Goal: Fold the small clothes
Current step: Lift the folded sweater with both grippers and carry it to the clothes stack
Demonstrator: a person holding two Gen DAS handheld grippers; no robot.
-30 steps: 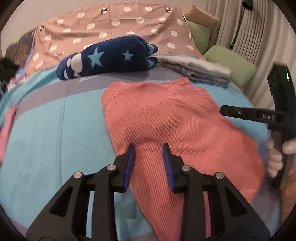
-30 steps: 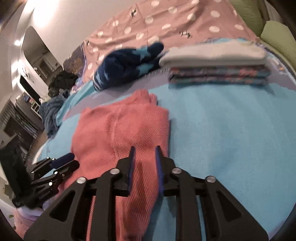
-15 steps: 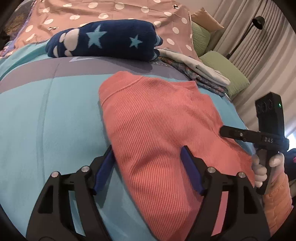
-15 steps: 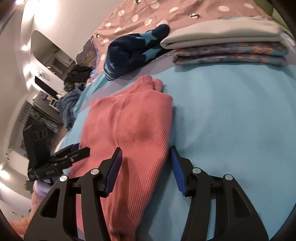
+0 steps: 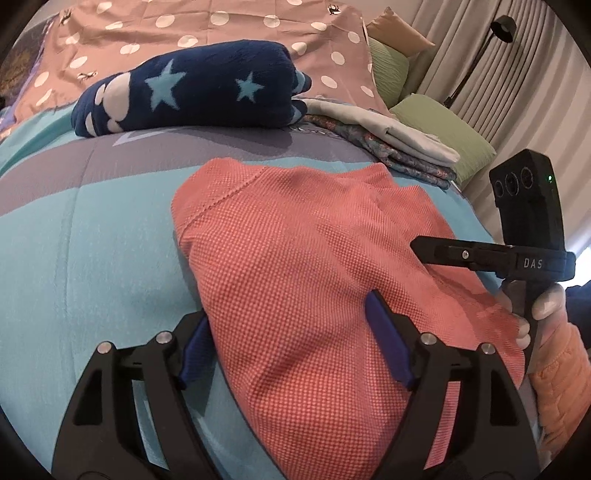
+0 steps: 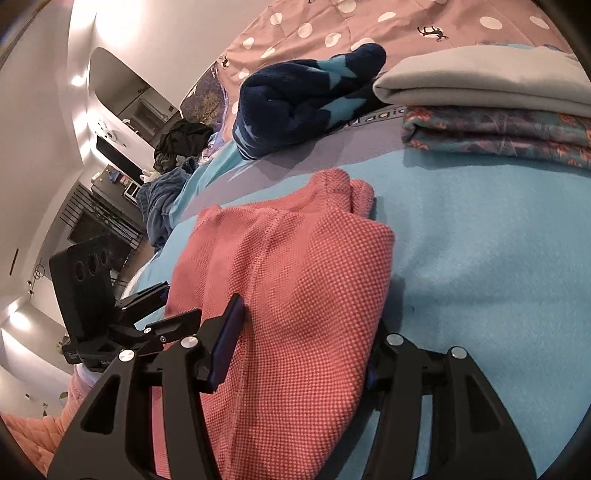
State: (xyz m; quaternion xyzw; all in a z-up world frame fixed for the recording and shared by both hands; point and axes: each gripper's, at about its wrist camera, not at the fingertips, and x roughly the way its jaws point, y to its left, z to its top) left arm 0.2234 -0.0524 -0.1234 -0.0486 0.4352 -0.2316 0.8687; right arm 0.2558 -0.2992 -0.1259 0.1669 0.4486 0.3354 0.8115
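Note:
A coral waffle-knit garment [image 5: 303, 258] lies folded on the turquoise bed cover [image 5: 92, 258]. My left gripper [image 5: 291, 332] straddles the garment's near left edge. Its jaws are opening, and the cloth bulges loosely between the blue pads [image 5: 388, 339]. My right gripper [image 6: 299, 350] straddles the near right edge [image 6: 314, 295] and is open too. Its left pad [image 6: 225, 343] shows, while the right pad is hidden behind the fabric. In the left wrist view, a hand [image 5: 543, 306] holds the right gripper [image 5: 421, 247] at the garment's right side. In the right wrist view, the left gripper [image 6: 155, 299] stands at the left.
A rolled navy star-print blanket [image 5: 192, 88] lies behind the garment. A stack of folded clothes [image 6: 498, 110] sits at the back right. Behind them are a pink dotted sheet [image 5: 221, 22] and green pillows [image 5: 443, 129]. A dark pile of clothes [image 6: 181, 144] lies far left.
Both grippers came down and forward onto the coral garment, and their jaws spread from narrow to wide around its near edges. The garment now bulges up between each pair of pads.

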